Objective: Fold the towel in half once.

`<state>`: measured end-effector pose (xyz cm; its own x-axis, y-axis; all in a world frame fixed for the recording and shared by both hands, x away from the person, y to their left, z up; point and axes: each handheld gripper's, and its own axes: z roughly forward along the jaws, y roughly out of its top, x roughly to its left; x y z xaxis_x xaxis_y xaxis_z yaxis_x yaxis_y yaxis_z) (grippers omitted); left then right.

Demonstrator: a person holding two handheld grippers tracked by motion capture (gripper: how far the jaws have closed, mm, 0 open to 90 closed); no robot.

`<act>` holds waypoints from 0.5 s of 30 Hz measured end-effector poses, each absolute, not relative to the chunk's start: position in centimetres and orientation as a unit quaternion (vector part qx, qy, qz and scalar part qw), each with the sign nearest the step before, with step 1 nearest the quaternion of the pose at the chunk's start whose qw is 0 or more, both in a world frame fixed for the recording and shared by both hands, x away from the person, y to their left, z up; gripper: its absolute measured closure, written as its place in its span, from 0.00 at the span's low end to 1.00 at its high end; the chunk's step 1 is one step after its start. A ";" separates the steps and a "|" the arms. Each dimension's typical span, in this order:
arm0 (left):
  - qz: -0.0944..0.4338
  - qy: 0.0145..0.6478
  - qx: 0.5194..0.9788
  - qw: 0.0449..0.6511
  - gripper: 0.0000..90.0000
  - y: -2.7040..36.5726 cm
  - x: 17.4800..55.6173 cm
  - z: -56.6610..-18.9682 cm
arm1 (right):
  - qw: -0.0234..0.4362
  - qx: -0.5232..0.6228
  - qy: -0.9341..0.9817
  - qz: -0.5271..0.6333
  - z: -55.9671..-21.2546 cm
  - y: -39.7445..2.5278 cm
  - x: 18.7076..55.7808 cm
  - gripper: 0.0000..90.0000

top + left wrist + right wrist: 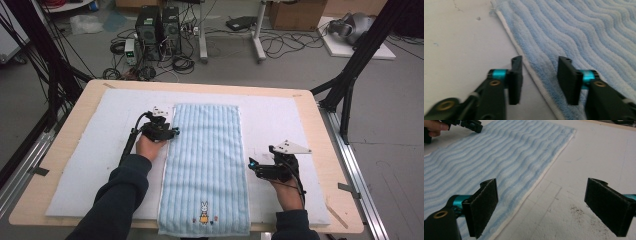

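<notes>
A light blue striped towel [205, 167] lies flat and lengthwise on the white mat [75, 170] that covers the tabletop [320, 125], its near end with a small embroidered rabbit [203, 212] hanging just over the front edge. The left gripper [170, 132] sits at the towel's left long edge, toward the far end; in the left gripper view its fingers [515, 80] are apart and straddle the white hem [534, 77], one on the mat, the other over the blue pile. The right gripper [255, 165] rests on the mat just beside the right long edge, nearer the middle, its fingers [482, 206] spread wide, one over the towel border and one over bare mat.

The step in hand looks like taking hold of both long edges, probably for a fold. To do it well, each gripper should tip down so the lower finger slides under the hem rather than pressing it flat, then close on the cloth alone, not the mat. The right gripper would do better level with the left, so the towel lifts evenly without skewing.
</notes>
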<state>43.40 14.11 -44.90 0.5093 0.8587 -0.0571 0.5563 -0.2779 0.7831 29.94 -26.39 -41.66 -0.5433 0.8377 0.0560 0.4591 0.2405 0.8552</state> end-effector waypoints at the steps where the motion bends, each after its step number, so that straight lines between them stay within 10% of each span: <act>1: 0.193 0.455 0.776 0.392 0.67 14.1 43.4 -44.9 | 0.212 0.429 0.758 0.442 -41.7 -26.4 29.9 0.12; 7: 0.191 0.432 0.785 0.402 0.94 13.6 43.2 -45.0 | 0.213 0.431 0.762 0.434 -41.8 -26.2 30.4 0.12; 15: 0.160 0.449 0.769 0.425 0.96 14.3 43.5 -45.0 | 0.203 0.451 0.771 0.400 -42.2 -24.8 33.8 0.12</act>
